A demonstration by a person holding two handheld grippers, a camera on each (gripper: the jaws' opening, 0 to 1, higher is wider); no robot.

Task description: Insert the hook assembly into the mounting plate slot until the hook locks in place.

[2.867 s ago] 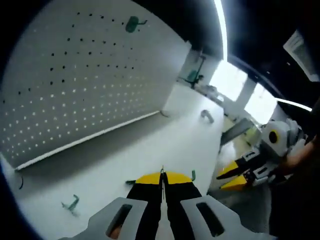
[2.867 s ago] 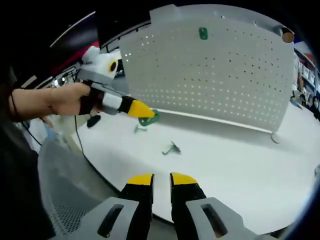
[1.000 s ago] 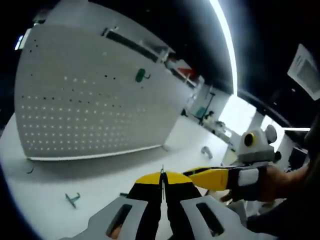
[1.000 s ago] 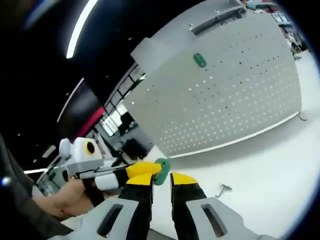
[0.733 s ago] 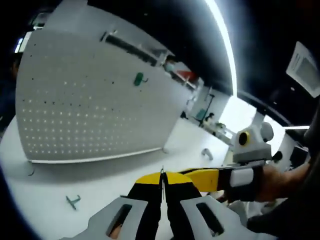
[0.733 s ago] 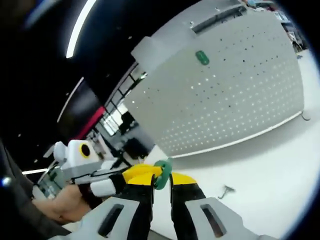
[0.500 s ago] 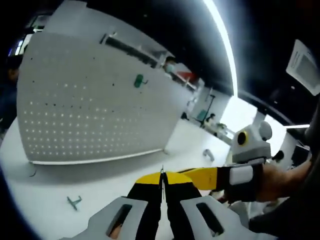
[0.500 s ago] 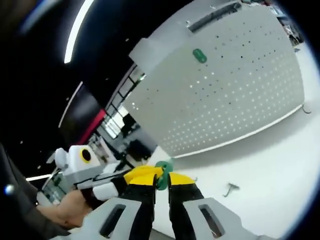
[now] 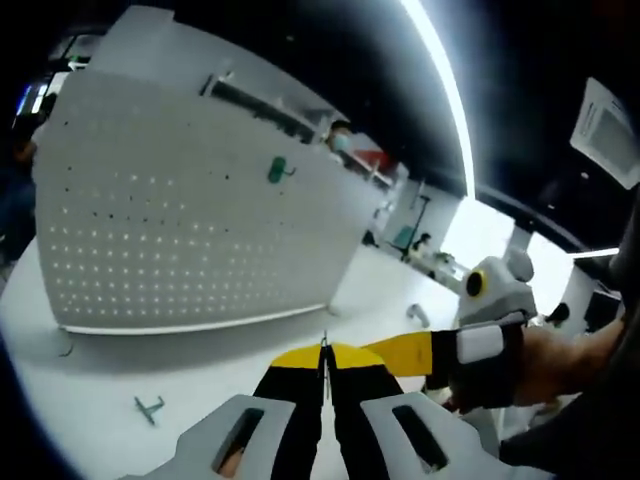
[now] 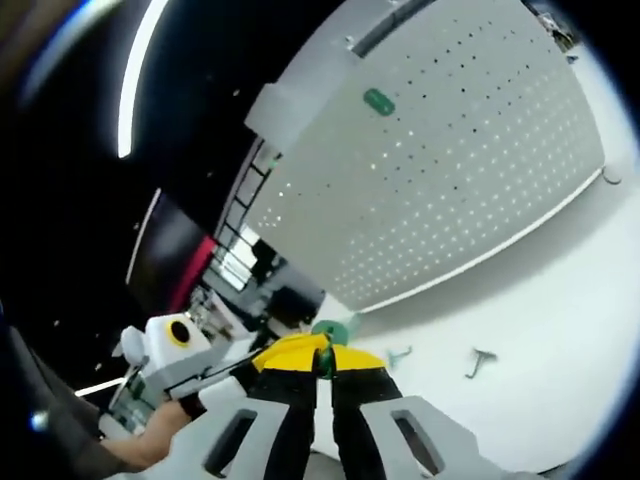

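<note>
Above a white desk (image 10: pixel 560 300), the right tool (image 10: pixel 322 362) and left tool (image 9: pixel 324 356) are meeting at a small green hook (image 10: pixel 333 330). The right tool's jaws are sitting nearly closed on it; the left tool's are pressed together, their hold unclear. Light, stiff and likely plastic, the hook is probably best pinched by its flat base. Another green hook (image 10: pixel 378 100) is hanging on the pegboard (image 10: pixel 450 170); spare hooks (image 10: pixel 480 360) are lying on the desk.
</note>
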